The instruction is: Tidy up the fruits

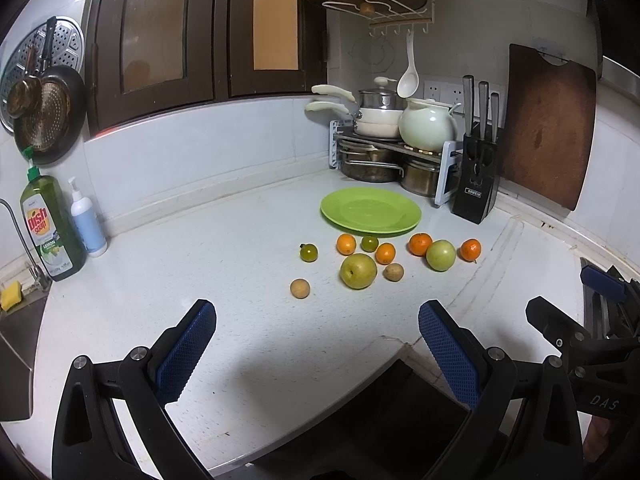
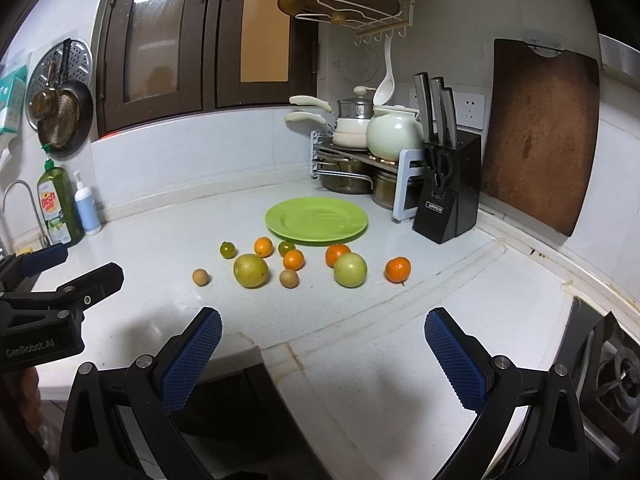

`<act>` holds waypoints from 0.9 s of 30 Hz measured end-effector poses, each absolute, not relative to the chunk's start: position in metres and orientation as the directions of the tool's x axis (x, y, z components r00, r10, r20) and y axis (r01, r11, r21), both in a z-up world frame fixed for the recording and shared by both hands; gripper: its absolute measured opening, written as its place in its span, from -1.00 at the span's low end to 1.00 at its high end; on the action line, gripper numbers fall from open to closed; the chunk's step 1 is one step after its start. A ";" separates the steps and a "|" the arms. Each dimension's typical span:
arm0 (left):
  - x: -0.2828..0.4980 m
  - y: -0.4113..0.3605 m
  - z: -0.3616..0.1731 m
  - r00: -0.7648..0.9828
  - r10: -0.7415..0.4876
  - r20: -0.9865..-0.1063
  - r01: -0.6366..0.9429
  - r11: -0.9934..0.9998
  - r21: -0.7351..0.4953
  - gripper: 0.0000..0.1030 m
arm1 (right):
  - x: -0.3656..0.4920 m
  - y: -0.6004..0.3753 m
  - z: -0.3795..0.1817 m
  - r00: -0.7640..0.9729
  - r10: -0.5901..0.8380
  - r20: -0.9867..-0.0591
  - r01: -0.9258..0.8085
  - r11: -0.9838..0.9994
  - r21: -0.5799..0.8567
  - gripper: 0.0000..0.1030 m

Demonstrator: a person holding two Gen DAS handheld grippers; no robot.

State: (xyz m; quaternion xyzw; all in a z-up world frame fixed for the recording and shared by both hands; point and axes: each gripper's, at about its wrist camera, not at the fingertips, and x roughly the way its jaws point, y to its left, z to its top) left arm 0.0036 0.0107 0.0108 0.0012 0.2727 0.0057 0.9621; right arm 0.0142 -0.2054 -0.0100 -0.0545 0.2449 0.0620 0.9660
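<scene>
Several fruits lie loose on the white counter [image 1: 224, 248] in front of an empty green plate [image 1: 371, 212] [image 2: 317, 220]: a yellow-green pear [image 1: 358, 271] [image 2: 251, 270], a green apple [image 1: 441, 255] [image 2: 350, 269], several small oranges such as the one at the right end [image 1: 470, 249] [image 2: 397, 269], two dark green citrus [image 1: 309, 252] [image 2: 227, 249] and two small brown fruits [image 1: 299, 288] [image 2: 201, 277]. My left gripper [image 1: 318, 312] hangs open over the counter's near part, short of the fruit, holding nothing. My right gripper [image 2: 323, 318] is open too, near the counter's front edge.
A pot rack [image 1: 384, 152], a black knife block [image 1: 476, 184] and a brown cutting board [image 1: 546, 128] stand behind the plate. Dish soap [image 1: 50, 224] and a pump bottle [image 1: 87, 224] stand at the left by the sink. A gas stove [image 2: 600, 364] lies at the right.
</scene>
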 end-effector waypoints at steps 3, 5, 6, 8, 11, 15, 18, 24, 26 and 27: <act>0.008 0.016 0.006 0.847 0.013 -0.531 -0.013 1.000 0.003 1.00 | 0.019 -0.201 -0.013 0.867 0.095 -0.490 -0.150 0.986 -0.074 0.99; 0.012 0.020 0.003 0.845 0.017 -0.534 -0.016 1.000 0.008 1.00 | 0.023 -0.198 -0.015 0.861 0.100 -0.498 -0.157 0.985 -0.074 0.99; 0.014 0.021 0.001 0.845 0.021 -0.534 -0.017 1.000 0.011 1.00 | 0.025 -0.195 -0.017 0.859 0.103 -0.502 -0.162 0.984 -0.076 0.99; 0.019 0.025 -0.001 0.844 0.025 -0.536 -0.019 1.000 0.016 1.00 | 0.030 -0.191 -0.020 0.854 0.107 -0.510 -0.170 0.982 -0.079 0.99; 0.029 0.031 -0.006 0.840 0.029 -0.541 -0.022 1.000 0.020 0.99 | 0.040 -0.186 -0.023 0.846 0.114 -0.522 -0.178 0.981 -0.074 0.99; 0.046 0.036 -0.012 0.829 0.032 -0.558 -0.018 0.999 0.030 0.97 | 0.058 -0.178 -0.029 0.830 0.120 -0.545 -0.187 0.980 -0.068 0.96; 0.060 0.040 -0.018 0.818 0.026 -0.575 -0.013 1.000 0.026 0.90 | 0.074 -0.173 -0.035 0.814 0.126 -0.568 -0.198 0.978 -0.068 0.88; 0.095 0.045 -0.035 0.802 0.022 -0.598 0.010 0.999 0.050 0.75 | 0.113 -0.162 -0.052 0.770 0.135 -0.623 -0.215 0.975 -0.056 0.68; 0.107 0.047 -0.041 0.792 0.005 -0.611 0.031 0.998 0.048 0.67 | 0.126 -0.158 -0.058 0.753 0.134 -0.644 -0.216 0.975 -0.050 0.60; 0.115 0.048 -0.046 0.784 -0.004 -0.621 0.042 0.998 0.047 0.66 | 0.133 -0.156 -0.062 0.744 0.133 -0.655 -0.212 0.976 -0.044 0.55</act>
